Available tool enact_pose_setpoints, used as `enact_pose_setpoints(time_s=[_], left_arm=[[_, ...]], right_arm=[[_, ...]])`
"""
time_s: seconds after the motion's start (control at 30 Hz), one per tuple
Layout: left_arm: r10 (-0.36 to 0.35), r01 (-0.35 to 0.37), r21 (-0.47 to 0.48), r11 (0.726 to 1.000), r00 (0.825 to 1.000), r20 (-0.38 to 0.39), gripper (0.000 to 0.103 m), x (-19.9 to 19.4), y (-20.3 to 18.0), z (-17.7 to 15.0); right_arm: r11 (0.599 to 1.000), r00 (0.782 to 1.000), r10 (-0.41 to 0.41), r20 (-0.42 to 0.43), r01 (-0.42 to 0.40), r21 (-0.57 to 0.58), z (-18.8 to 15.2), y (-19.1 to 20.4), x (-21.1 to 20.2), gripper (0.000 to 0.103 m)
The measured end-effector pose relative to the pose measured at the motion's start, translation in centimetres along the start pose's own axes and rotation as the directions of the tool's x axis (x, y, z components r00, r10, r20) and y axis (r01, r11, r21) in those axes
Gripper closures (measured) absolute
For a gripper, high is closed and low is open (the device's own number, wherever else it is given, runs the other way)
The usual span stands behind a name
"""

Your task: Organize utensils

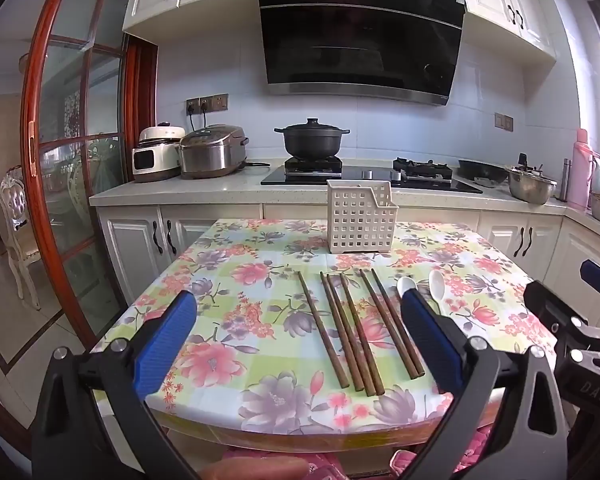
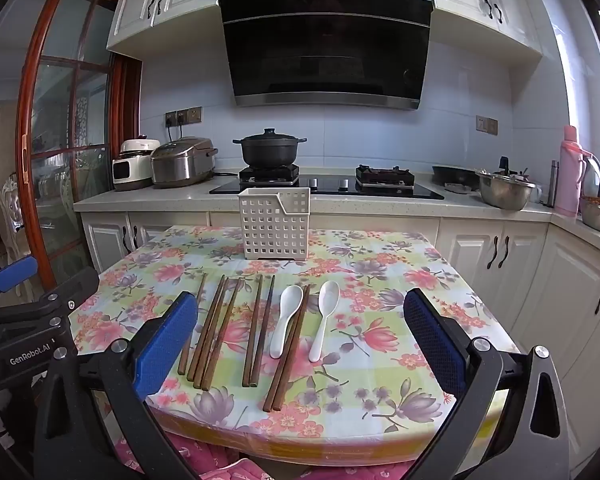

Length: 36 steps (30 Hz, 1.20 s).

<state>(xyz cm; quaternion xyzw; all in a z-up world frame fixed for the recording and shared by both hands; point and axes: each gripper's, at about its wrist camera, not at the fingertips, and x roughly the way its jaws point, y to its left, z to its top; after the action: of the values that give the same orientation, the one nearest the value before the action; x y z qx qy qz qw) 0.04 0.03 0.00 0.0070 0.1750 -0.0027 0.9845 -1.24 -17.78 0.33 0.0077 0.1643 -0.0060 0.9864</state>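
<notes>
Both tools, left tool [image 1: 296, 336] and right tool [image 2: 300, 336], hover fully released over the near edge of the surface [image 2: 400, 352], grasping nothing. Risk: slim wooden chopsticks [image 2: 210, 332] lie flat and close-packed, so blue ribbed pads may pinch two or roll one off the glossy floral cloth. Smooth white spoons [image 2: 286, 320] lie beside them; the perforated plastic basket [image 2: 274, 224] stands behind.

- Left tongs [image 1: 300, 334]: black angular arms, blue textured pads, silver round screws at the joints.
- Right tongs [image 2: 300, 334]: the same black frame and blue pads.
- White lettering "GenRobot.AI" and "DAS" marks the black housings.
</notes>
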Motion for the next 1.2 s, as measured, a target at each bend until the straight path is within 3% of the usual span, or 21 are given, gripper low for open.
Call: enact_pose_setpoints(time_s=[1.2], left_arm=[[0.004,-0.004,0.002,1.0,1.0,0.018,0.004,-0.49,0.38,0.03]], right_arm=[[1.0,1.0,-0.001,0.002,0.001,0.004,-0.09,-0.01,0.05,0.007]])
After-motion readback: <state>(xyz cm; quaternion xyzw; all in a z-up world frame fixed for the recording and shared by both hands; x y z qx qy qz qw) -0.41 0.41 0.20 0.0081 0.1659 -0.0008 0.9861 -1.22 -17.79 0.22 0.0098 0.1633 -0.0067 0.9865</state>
